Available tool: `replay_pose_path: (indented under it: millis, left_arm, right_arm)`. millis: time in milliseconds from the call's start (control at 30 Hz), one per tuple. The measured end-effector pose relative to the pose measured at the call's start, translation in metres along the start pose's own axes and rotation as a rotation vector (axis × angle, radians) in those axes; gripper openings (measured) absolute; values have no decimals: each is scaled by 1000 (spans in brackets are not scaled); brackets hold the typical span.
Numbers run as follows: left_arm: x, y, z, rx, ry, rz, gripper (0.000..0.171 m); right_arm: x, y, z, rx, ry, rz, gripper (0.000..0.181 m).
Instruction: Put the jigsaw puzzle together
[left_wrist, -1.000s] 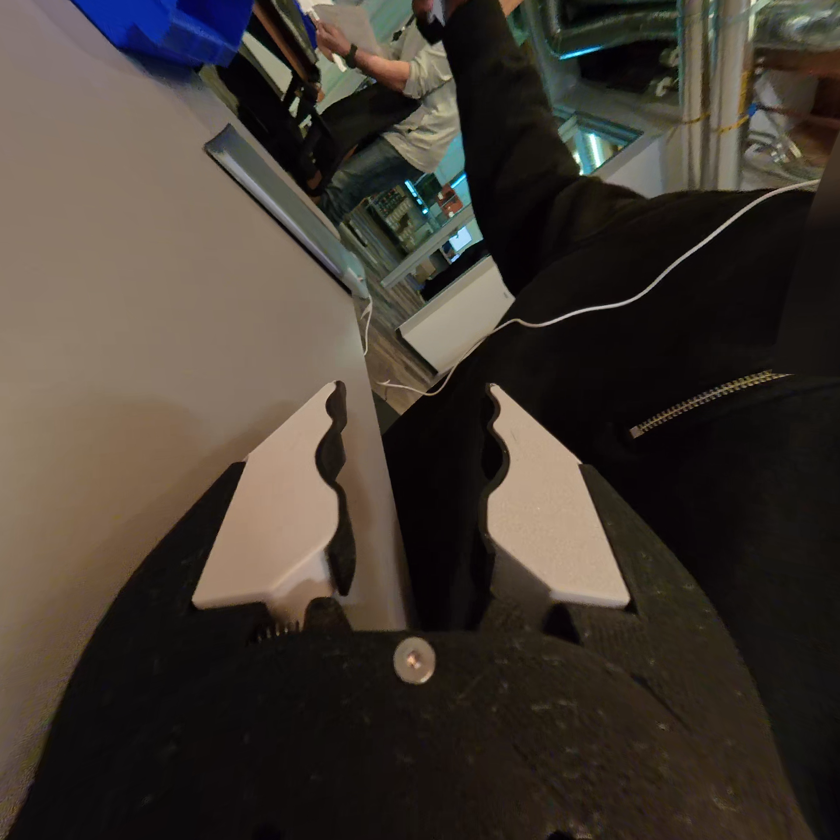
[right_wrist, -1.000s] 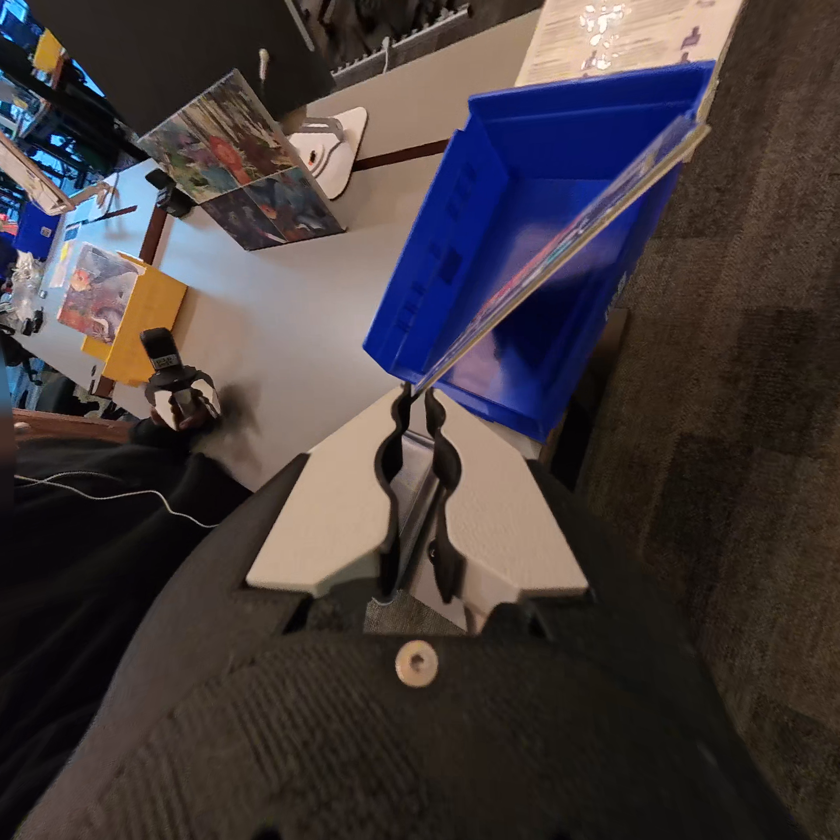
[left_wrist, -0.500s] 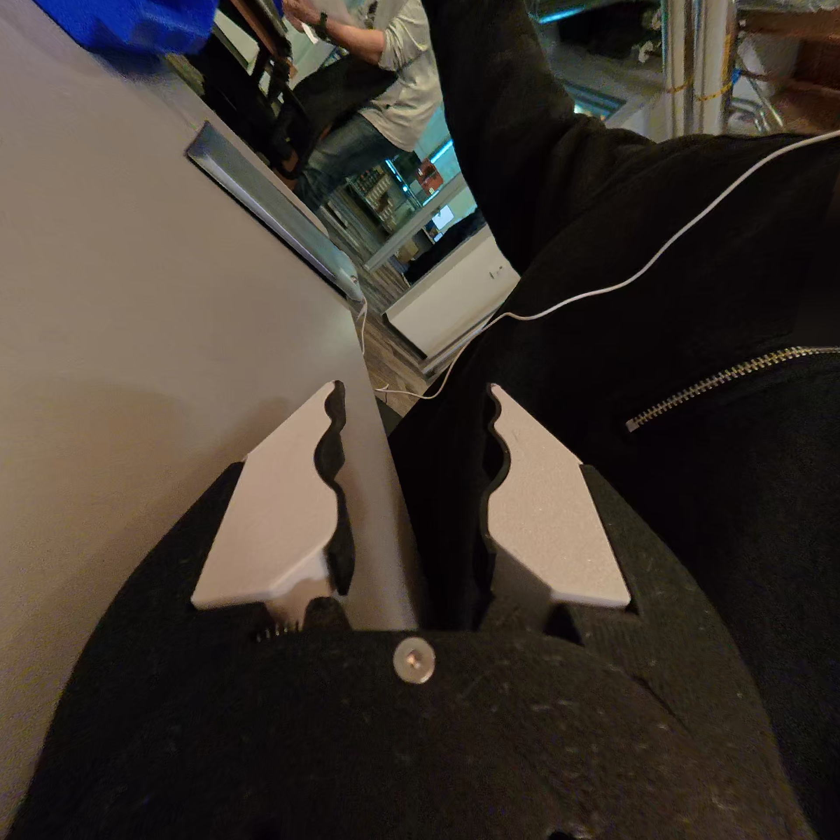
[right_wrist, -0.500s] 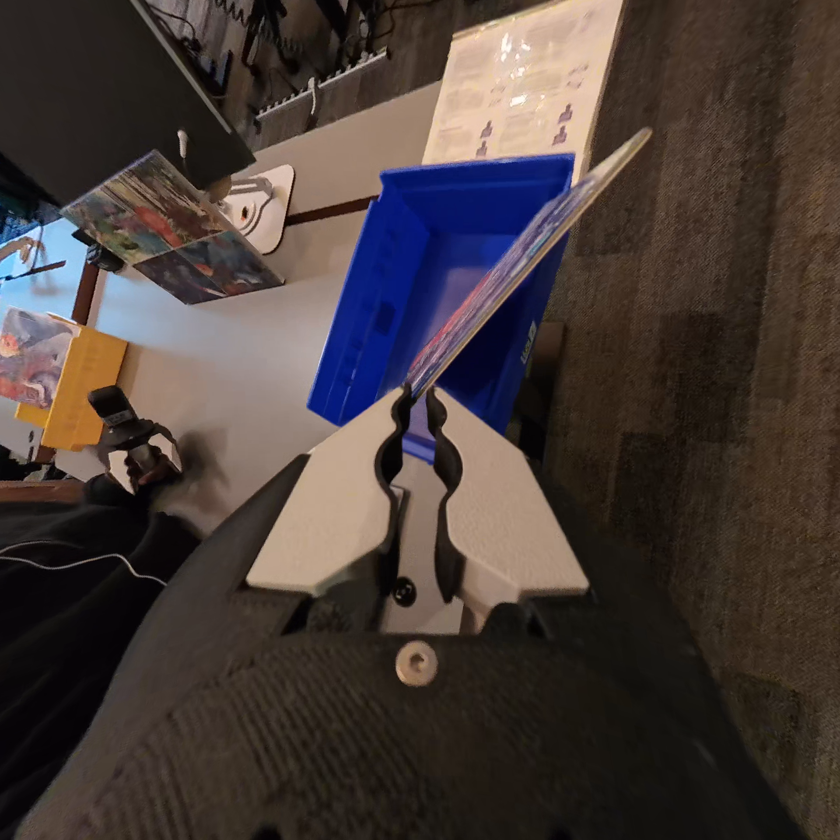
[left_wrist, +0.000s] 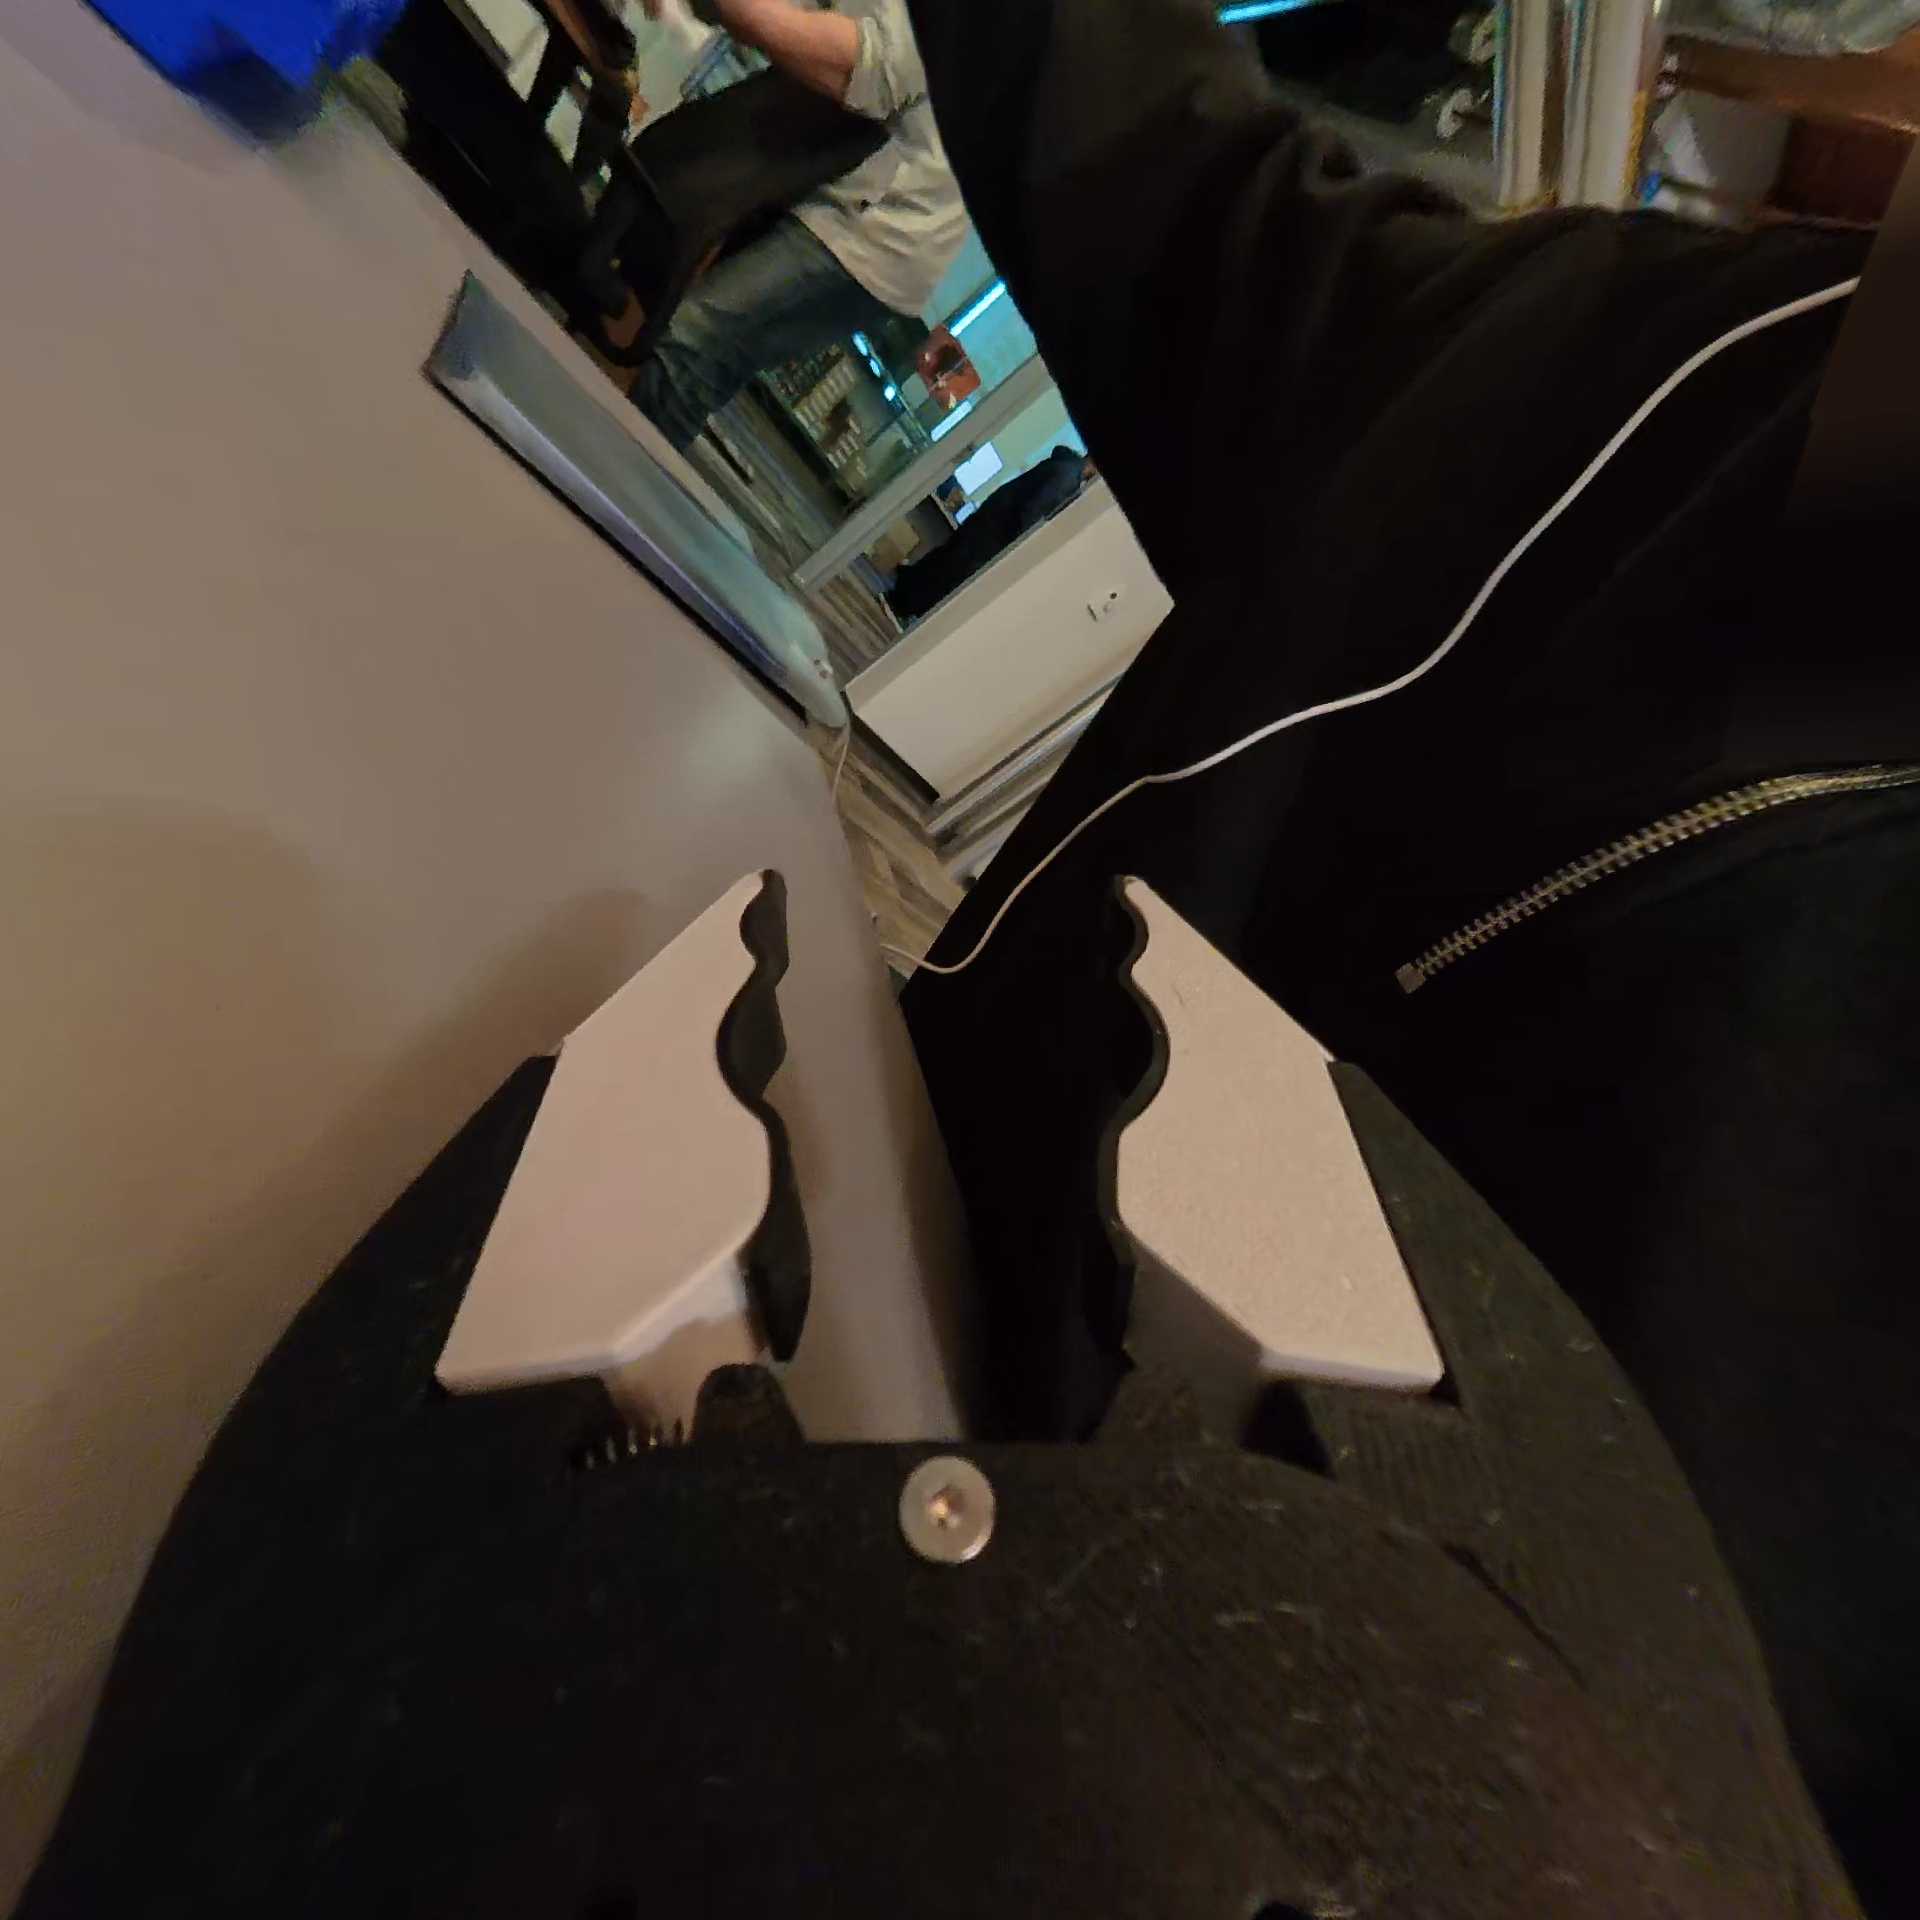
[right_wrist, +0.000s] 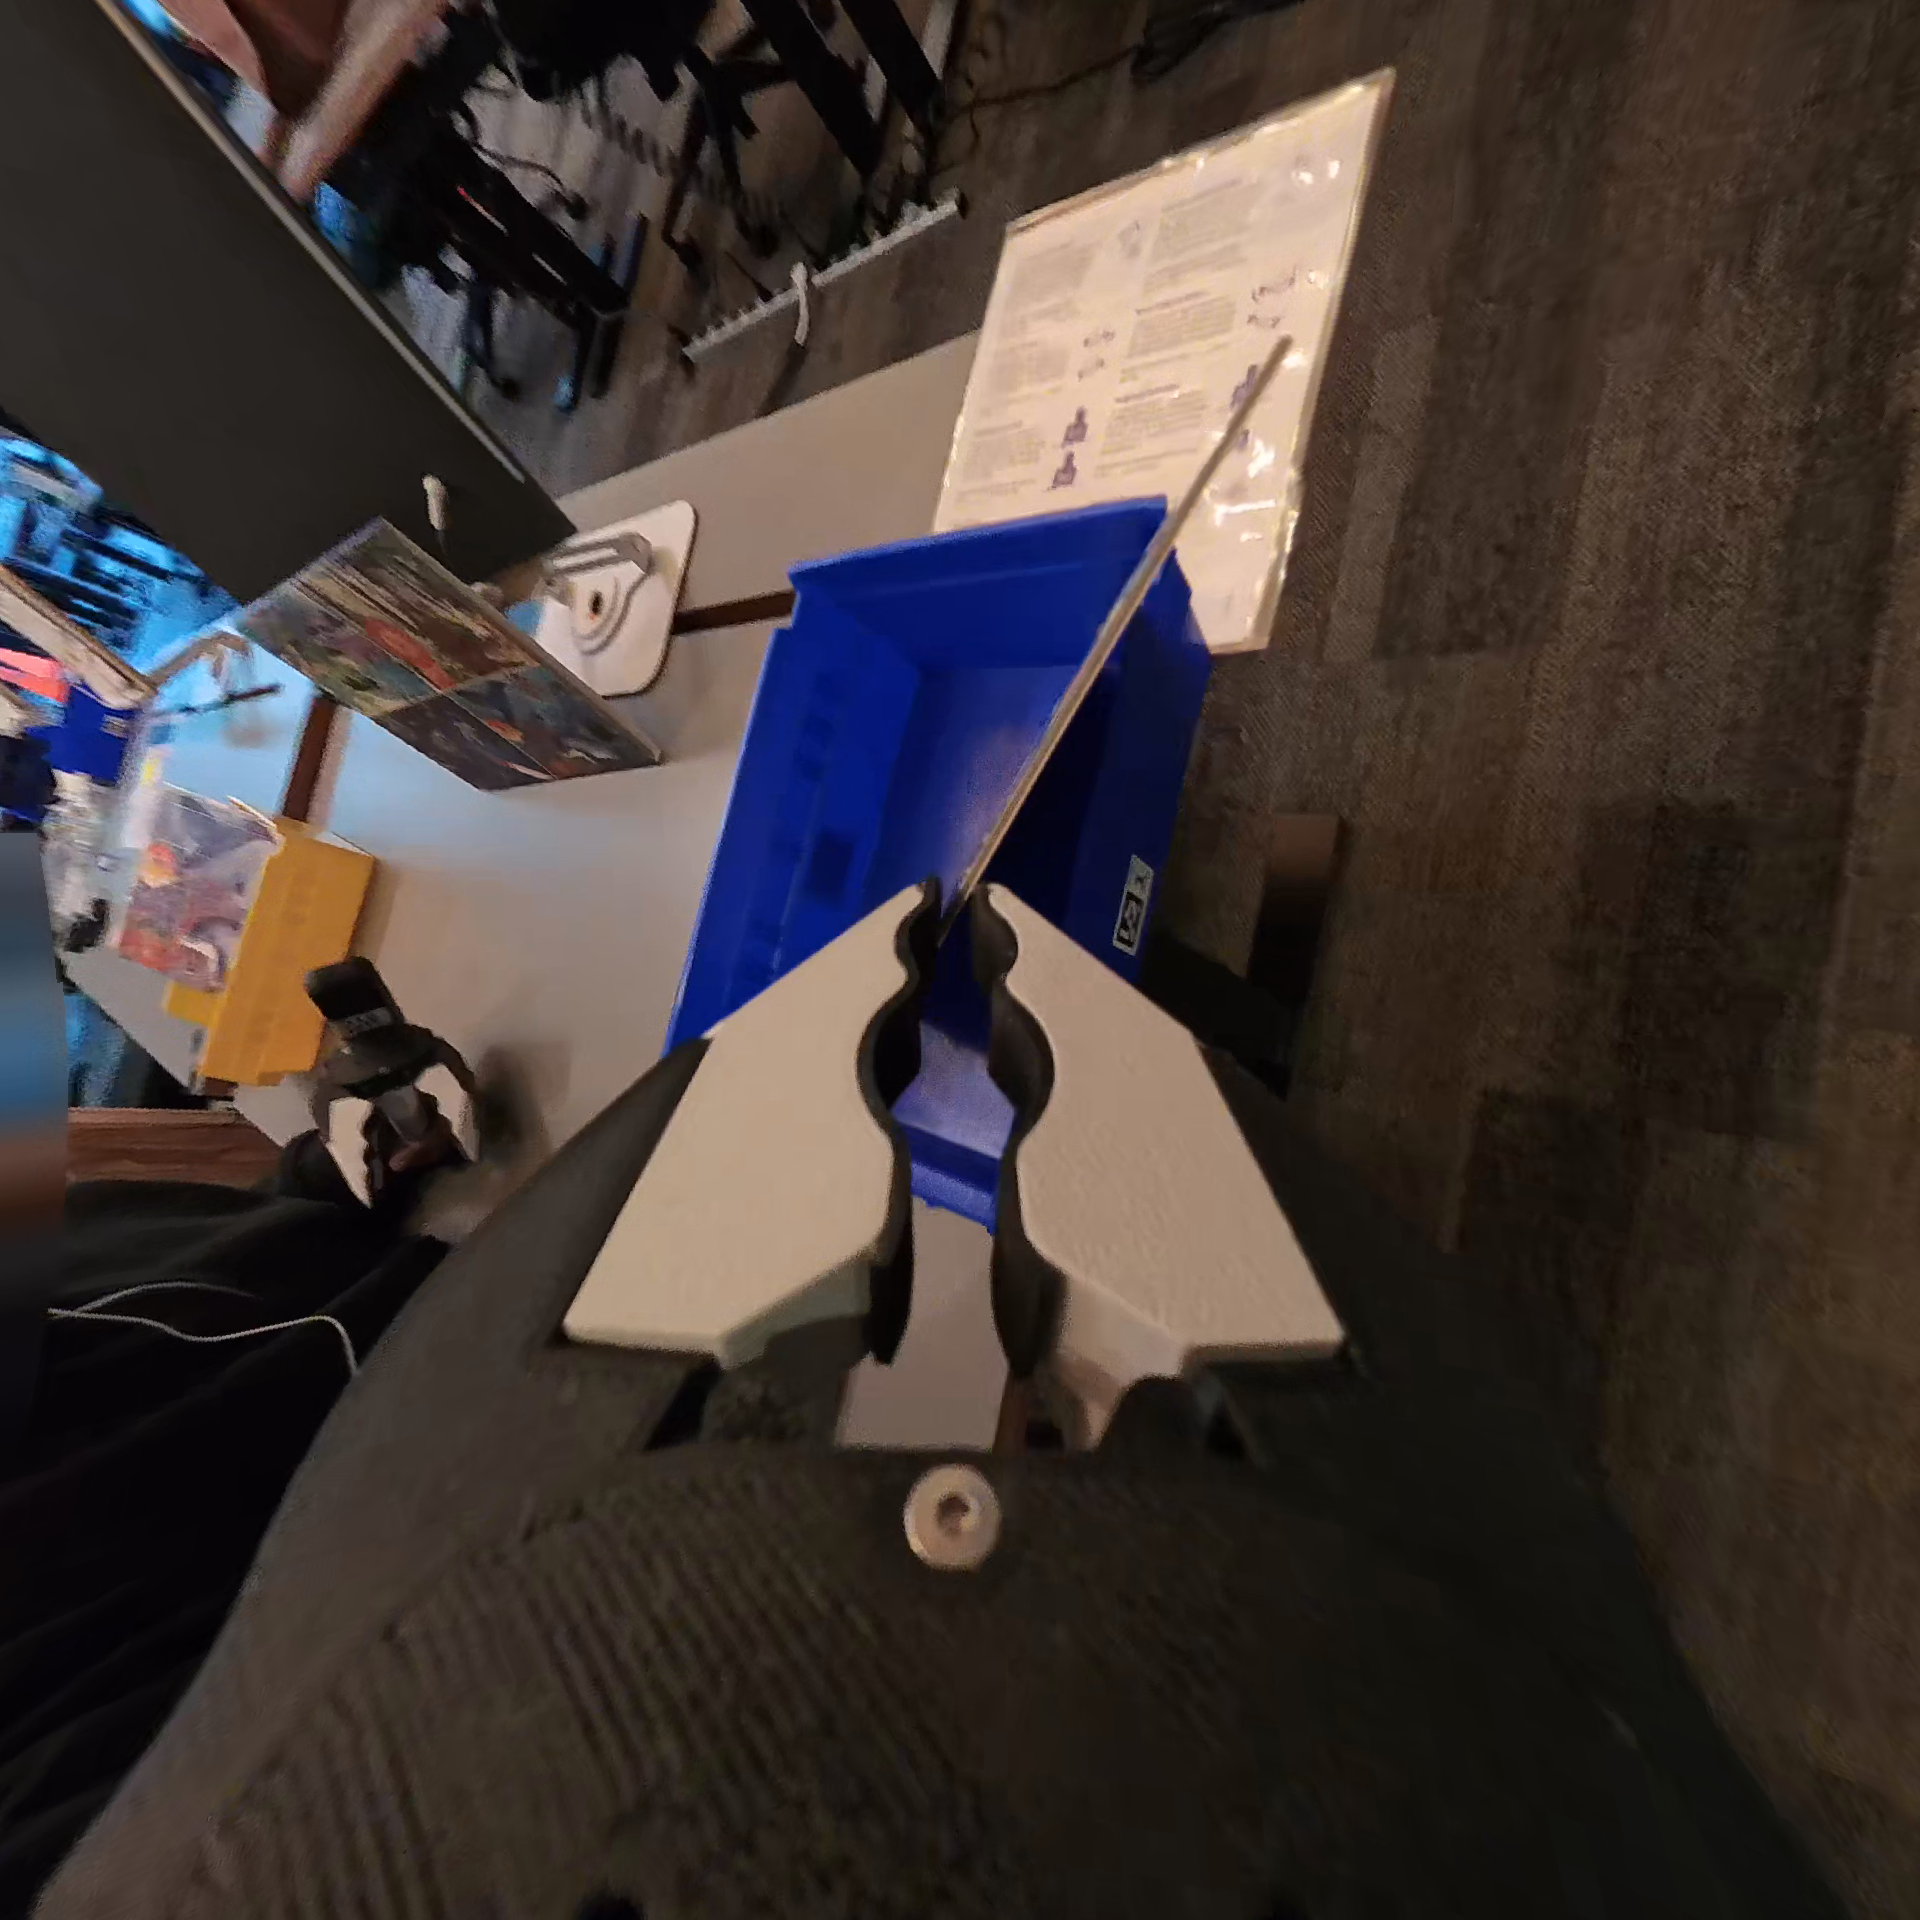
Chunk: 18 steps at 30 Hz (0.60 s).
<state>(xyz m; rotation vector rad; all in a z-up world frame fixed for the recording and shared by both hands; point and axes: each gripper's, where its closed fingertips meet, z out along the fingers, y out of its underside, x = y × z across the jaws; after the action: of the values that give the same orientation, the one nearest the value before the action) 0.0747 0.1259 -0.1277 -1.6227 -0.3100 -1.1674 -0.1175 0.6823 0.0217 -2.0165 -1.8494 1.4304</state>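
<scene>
A: Item one, right gripper (right_wrist: 956, 899): clamped on a thin flat puzzle piece (right_wrist: 1117, 634), seen edge-on. A second ago the piece lay across the blue bin (right_wrist: 831, 748); now it stands higher, its far tip over the laminated sheet (right_wrist: 1049, 343).

B: And the left gripper (left_wrist: 948, 883)?

A: Released, nothing between its fingers, resting at the near edge of the grey table (left_wrist: 260, 675). It has barely moved since then. Behind it, the holder's black jacket (left_wrist: 1507, 623) with a white cable (left_wrist: 1455, 634) across it.

B: Surface?

A: Grey table, bin at its right end by the sheet. Further left, an assembled picture panel (right_wrist: 447, 655), a white stand (right_wrist: 623, 592), a yellow box (right_wrist: 281, 966) with another picture leaning on it.

B: Room?

A: Grey carpet (right_wrist: 1610, 727) to the right; a dark screen (right_wrist: 208, 312) at the far side; a person (left_wrist: 894, 208) standing beyond the table.
</scene>
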Motion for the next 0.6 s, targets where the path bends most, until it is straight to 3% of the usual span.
replay_pose_path:
  millis: [167, 333, 467, 600]
  left_arm:
    - [-10, 1, 10, -39, -4, -29, 60]
    - [-14, -3, 15, -51, 4, -45, 60]
    - [-17, -5, 19, -56, 6, -53, 61]
    - [-19, -6, 21, -56, 5, -56, 61]
  right_arm:
    - [25, -1, 11, 72, -100, 40, 3]
    - [17, -11, 20, 153, -312, 48, 6]
    - [33, -12, 30, 110, -262, 57, 4]
    - [41, 12, 51, -32, -237, 61, 9]
